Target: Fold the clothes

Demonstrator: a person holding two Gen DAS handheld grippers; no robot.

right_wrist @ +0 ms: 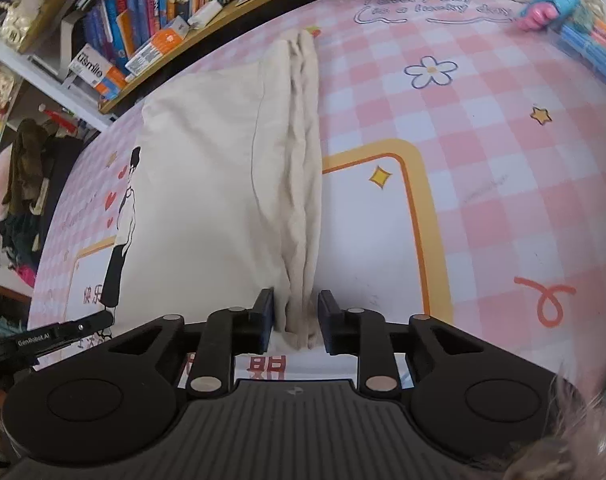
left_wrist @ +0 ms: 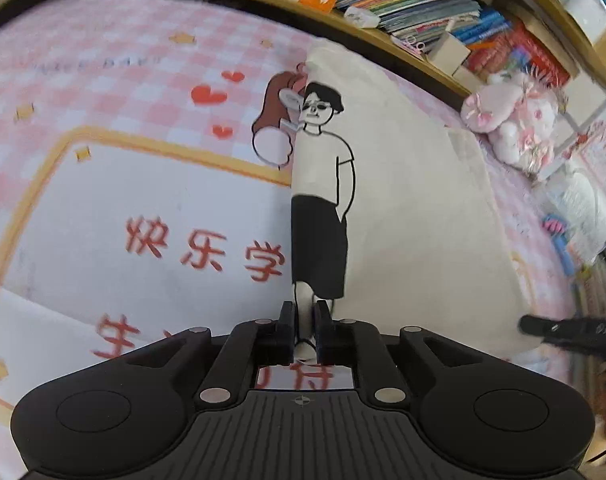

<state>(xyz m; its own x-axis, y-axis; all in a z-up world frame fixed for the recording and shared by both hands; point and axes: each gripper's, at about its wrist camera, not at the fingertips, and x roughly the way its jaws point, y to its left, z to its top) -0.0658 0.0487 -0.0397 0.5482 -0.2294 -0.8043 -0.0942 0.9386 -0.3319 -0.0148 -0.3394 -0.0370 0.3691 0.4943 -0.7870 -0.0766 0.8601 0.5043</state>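
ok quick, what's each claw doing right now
Left claw: shut on the cream shirt's near edge.
Right claw: open, straddling the shirt's bunched folded edge, not yet pinching it.

The left gripper (left_wrist: 303, 322) is pinching the near folded edge of a cream garment (left_wrist: 407, 208), which is lying on a pink checked mat (left_wrist: 103, 80). A printed cartoon figure (left_wrist: 323, 192) is running along the fold. The right gripper (left_wrist: 563, 330) is showing at the garment's right edge.
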